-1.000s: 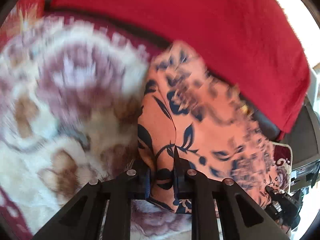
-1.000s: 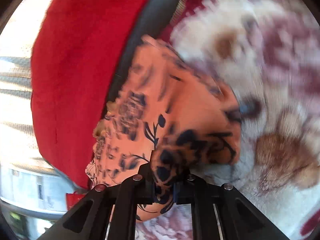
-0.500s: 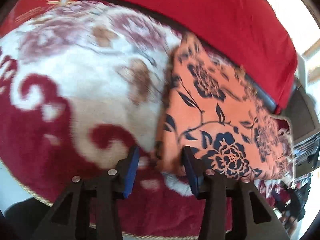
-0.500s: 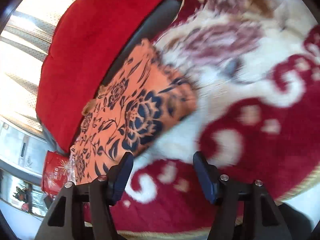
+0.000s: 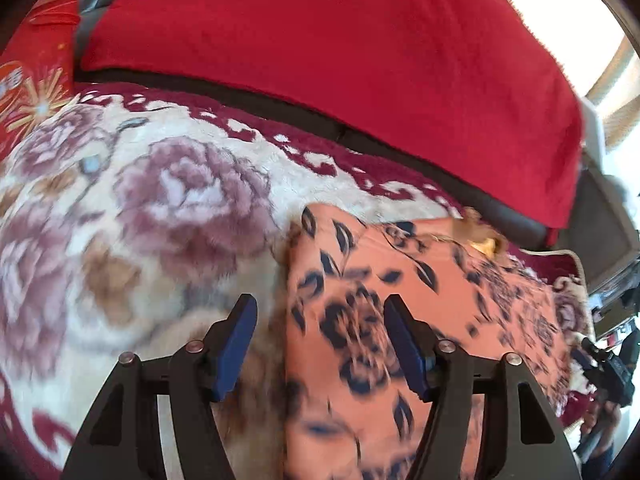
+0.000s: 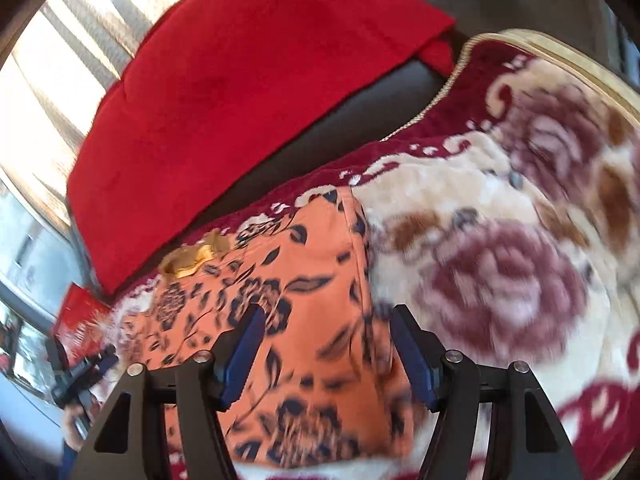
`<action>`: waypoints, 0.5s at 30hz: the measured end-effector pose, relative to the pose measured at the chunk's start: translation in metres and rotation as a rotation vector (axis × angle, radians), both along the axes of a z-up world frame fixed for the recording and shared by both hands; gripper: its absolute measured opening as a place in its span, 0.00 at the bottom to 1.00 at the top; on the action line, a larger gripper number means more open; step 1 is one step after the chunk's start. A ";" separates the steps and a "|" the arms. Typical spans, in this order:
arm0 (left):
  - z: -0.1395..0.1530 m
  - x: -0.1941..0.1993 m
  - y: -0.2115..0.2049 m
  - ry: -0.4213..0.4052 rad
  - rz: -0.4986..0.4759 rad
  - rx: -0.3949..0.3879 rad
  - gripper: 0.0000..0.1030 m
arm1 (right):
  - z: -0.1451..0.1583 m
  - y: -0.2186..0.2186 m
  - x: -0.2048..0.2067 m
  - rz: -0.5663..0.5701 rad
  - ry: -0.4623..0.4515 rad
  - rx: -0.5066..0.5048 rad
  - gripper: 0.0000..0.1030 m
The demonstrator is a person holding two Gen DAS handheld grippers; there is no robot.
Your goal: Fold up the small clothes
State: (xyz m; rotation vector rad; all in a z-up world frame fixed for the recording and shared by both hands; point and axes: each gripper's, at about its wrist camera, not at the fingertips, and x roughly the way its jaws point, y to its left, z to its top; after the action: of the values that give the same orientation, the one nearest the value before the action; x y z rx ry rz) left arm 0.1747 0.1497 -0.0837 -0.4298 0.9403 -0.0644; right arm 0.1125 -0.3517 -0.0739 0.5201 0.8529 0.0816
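An orange garment with dark blue flowers lies flat on a fluffy flowered blanket. My left gripper hovers over the garment's left edge. Its jaws are opening, and its blue pads stand clear of the cloth. In the right wrist view the same garment lies under my right gripper, which is open above the garment's right edge and holds nothing. A yellowish patch shows at the garment's far end. The other gripper shows small at the left rim.
A red throw drapes the dark sofa back behind the blanket. A red printed box sits at the far left. The blanket's gold-trimmed edge runs along the right. Bright windows lie beyond.
Both grippers were shut on the lifted garment and have let it go. It now lies flat on the blanket. Both pairs of jaws have opened and hover over its edges.
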 end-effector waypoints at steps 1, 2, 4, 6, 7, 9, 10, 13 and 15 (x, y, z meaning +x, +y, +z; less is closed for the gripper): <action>-0.002 0.008 -0.001 0.006 -0.001 -0.002 0.64 | -0.001 0.002 0.009 0.009 0.007 -0.017 0.67; -0.003 0.015 0.000 0.007 0.003 -0.002 0.64 | -0.002 0.001 0.018 0.013 0.010 -0.030 0.67; -0.005 0.025 -0.003 0.000 -0.013 0.004 0.53 | -0.007 0.000 0.037 0.020 0.032 -0.054 0.67; -0.008 0.031 -0.005 0.011 -0.025 0.004 0.36 | -0.014 0.000 0.057 0.030 0.055 -0.080 0.67; -0.010 0.033 -0.005 0.013 -0.028 -0.005 0.35 | -0.015 -0.003 0.061 0.038 0.061 -0.088 0.67; -0.010 0.036 -0.004 0.004 -0.026 -0.006 0.35 | -0.019 0.001 0.078 0.064 0.076 -0.110 0.66; -0.009 0.036 -0.003 0.000 -0.023 -0.004 0.32 | -0.022 0.003 0.086 0.077 0.081 -0.117 0.65; -0.001 0.036 -0.005 -0.023 -0.039 0.039 0.02 | -0.020 0.019 0.102 0.138 0.105 -0.178 0.05; 0.014 0.030 -0.010 -0.096 -0.061 0.067 0.02 | -0.008 0.033 0.101 0.168 0.082 -0.267 0.06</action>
State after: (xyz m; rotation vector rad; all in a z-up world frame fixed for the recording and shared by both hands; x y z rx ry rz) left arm 0.2050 0.1401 -0.0696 -0.3336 0.8590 -0.1080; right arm 0.2133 -0.3186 -0.0818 0.2022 0.9704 0.0989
